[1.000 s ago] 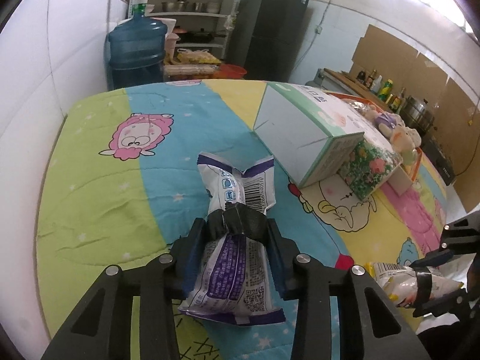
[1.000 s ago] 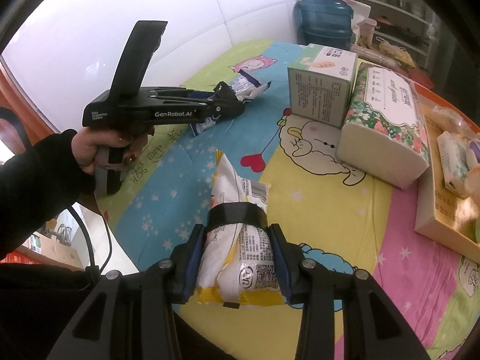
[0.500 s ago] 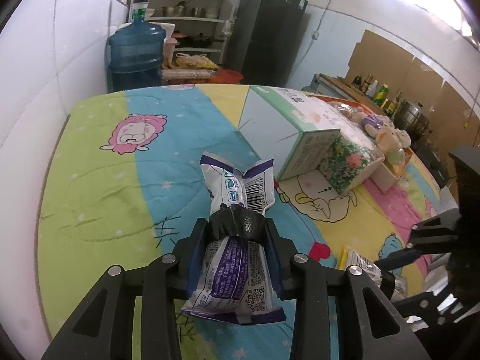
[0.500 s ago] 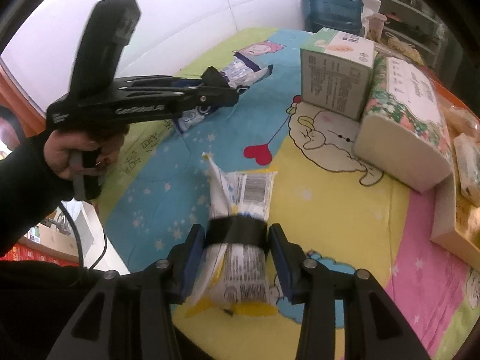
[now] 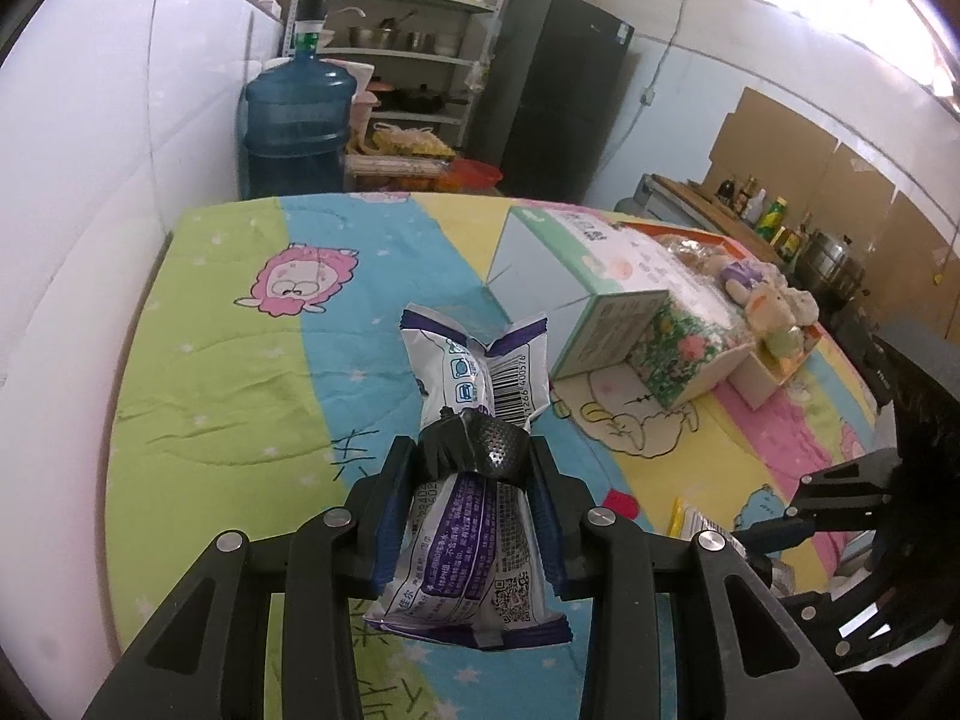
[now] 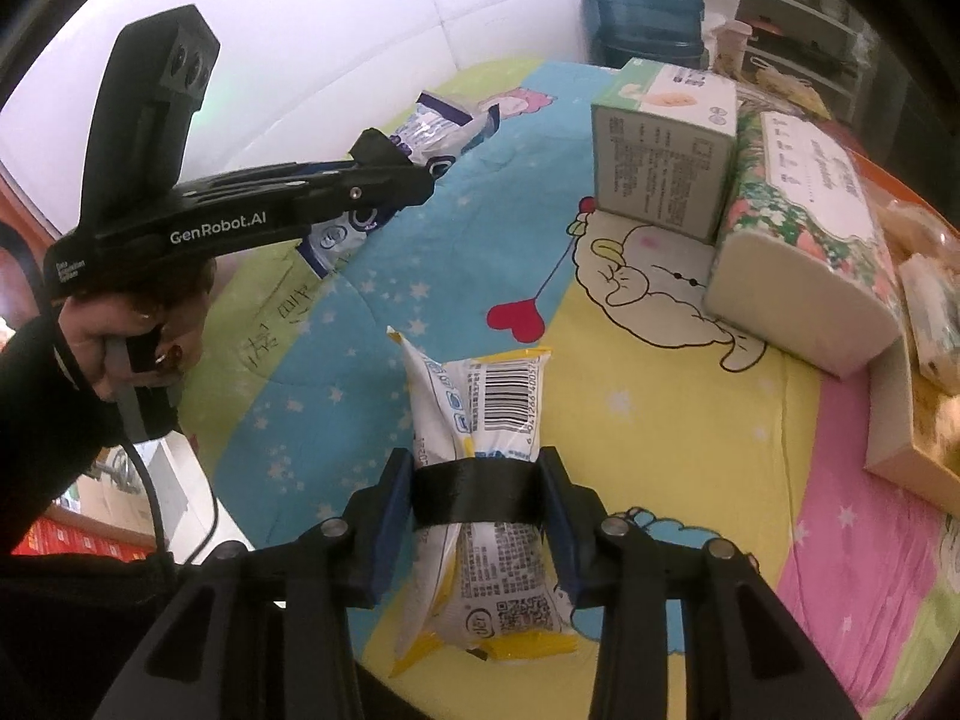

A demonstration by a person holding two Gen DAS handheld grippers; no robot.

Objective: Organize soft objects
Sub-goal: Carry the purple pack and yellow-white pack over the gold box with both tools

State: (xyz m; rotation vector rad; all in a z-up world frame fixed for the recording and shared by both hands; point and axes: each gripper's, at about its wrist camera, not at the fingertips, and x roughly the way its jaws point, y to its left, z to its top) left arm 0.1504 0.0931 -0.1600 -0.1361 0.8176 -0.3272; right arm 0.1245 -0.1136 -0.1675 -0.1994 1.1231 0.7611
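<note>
A: What is seen at the left?

B: The left gripper [image 5: 474, 468] is clamped tight on a purple-and-white packet [image 5: 474, 540], which is pinched at its waist between the blue pads and carried above the near part of the cartoon bedspread [image 5: 228, 372], toward its left edge. In the right wrist view the same gripper is gripped by a hand [image 6: 138, 336] in a black sleeve.

A: And further right?

B: The right gripper [image 6: 480, 498] is closed partway on a yellow-and-white packet [image 6: 480, 414]; a black band across the packet is pressed between the pads. Its jaws have just been closing a little. The packet is held over the near edge of the bedspread, above the yellow stripe.

A: What is placed beyond?

B: A green-and-white box [image 6: 666, 150] is set near the middle, with a floral tissue pack [image 6: 804, 246] touching its right side. A cardboard tray [image 5: 762, 378] of plush toys [image 5: 762, 300] is found toward the right edge.
</note>
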